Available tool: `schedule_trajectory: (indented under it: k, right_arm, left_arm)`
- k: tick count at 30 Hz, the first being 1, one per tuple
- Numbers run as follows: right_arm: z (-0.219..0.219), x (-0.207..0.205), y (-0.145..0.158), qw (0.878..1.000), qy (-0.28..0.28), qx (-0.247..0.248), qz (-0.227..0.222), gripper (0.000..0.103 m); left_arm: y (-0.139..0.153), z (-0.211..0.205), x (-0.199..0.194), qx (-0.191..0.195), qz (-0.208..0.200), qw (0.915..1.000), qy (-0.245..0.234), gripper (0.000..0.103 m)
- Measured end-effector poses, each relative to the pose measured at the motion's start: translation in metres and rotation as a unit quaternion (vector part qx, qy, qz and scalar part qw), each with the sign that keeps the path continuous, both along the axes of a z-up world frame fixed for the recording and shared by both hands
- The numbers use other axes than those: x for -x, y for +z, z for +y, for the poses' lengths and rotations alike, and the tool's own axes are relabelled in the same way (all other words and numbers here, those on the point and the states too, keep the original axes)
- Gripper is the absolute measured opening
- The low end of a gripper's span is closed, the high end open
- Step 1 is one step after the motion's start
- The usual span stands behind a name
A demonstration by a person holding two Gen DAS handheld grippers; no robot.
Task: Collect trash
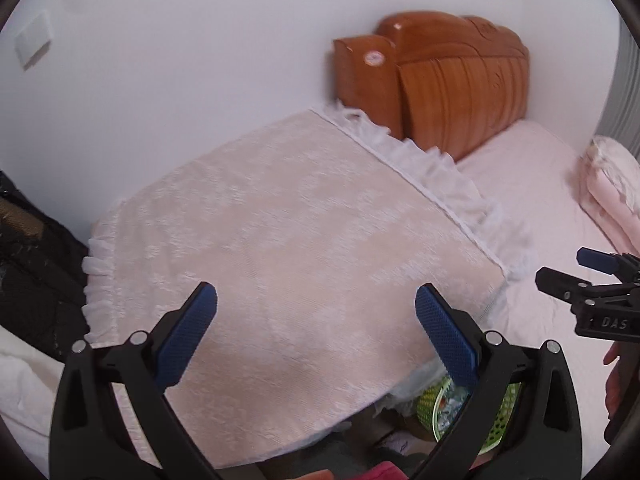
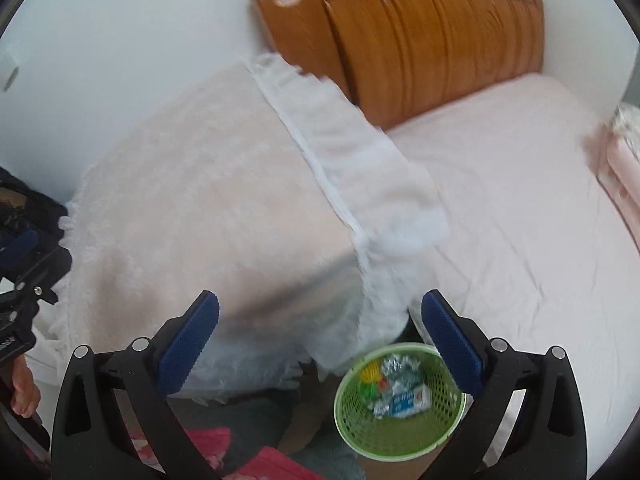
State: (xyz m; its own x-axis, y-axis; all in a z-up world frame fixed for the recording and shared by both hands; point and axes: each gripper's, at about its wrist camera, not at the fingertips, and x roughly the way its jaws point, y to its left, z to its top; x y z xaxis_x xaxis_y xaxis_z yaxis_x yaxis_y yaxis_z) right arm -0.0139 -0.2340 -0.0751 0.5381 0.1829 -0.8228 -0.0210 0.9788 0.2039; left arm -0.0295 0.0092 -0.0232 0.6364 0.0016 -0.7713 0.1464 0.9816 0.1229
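Left gripper [image 1: 316, 320] low in the left wrist view, blue pads [image 1: 188, 332] spread wide, nothing between them, nothing touched; hanging above a pale pink cloth-covered table top [image 1: 280, 220] with a white lace frill along its right edge. Right gripper [image 2: 320, 324] low in the right wrist view, equally released, jaws as far apart as they go, empty, both pads clear of every surface. Between and just below its fingers, at lower centre-right of that frame, a green mesh waste basket [image 2: 400, 440] standing on the floor beside the frilled table and the bed. Inside the basket, crumpled silver foil [image 2: 400, 372], a blue-and-white wrapper [image 2: 408, 398] and a yellow-green scrap [image 2: 370, 380], all lying against the far wall of the basket. Same basket [image 1: 430, 400] partly hidden behind the right finger at the lower right of the left wrist view. Right gripper [image 1: 592, 280] also seen from the side at the right edge of that view, a hand [image 1: 614, 380] below it. Left gripper [image 2: 20, 264] at the left edge of the right wrist view, again with a hand [image 2: 24, 392] beneath. Pink bed sheet [image 2: 520, 220] filling the right half, orange wooden headboard [image 2: 420, 32] against the white wall at the top, folded pink bedding [image 1: 612, 196] at the far right. Black bag [image 1: 32, 260] at the left edge. Red-pink fabric [image 2: 208, 440] along the bottom.
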Motion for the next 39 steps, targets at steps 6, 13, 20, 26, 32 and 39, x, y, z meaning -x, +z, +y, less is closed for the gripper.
schedule_trajectory:
  k: [6,13,20,26,32,39]
  right_arm:
    - [0.057,-0.036,0.087,0.993,0.065,-0.004,-0.094,0.101]
    - [0.117,-0.046,0.119,0.986,0.102,0.011,-0.129,0.101]
    - [0.149,-0.063,0.123,0.986,0.130,0.024,-0.106,0.101]
    - [0.160,-0.052,0.114,0.984,0.136,0.037,-0.110,0.101]
    - [0.153,-0.054,0.108,0.985,0.135,0.037,-0.104,0.101]
    - [0.148,-0.053,0.106,0.985,0.133,0.035,-0.100,0.101]
  left_arm:
    - [0.046,0.061,-0.021,0.008,-0.034,0.9963,0.079,0.095]
    - [0.043,0.104,-0.027,0.035,-0.022,0.9903,0.132,0.095]
    - [0.034,0.119,-0.026,0.044,-0.017,0.9870,0.153,0.095]
    - [0.034,0.119,-0.028,0.047,-0.019,0.9865,0.156,0.095]
    - [0.032,0.117,-0.031,0.046,-0.013,0.9868,0.154,0.095]
    - [0.031,0.117,-0.030,0.049,-0.008,0.9868,0.154,0.095]
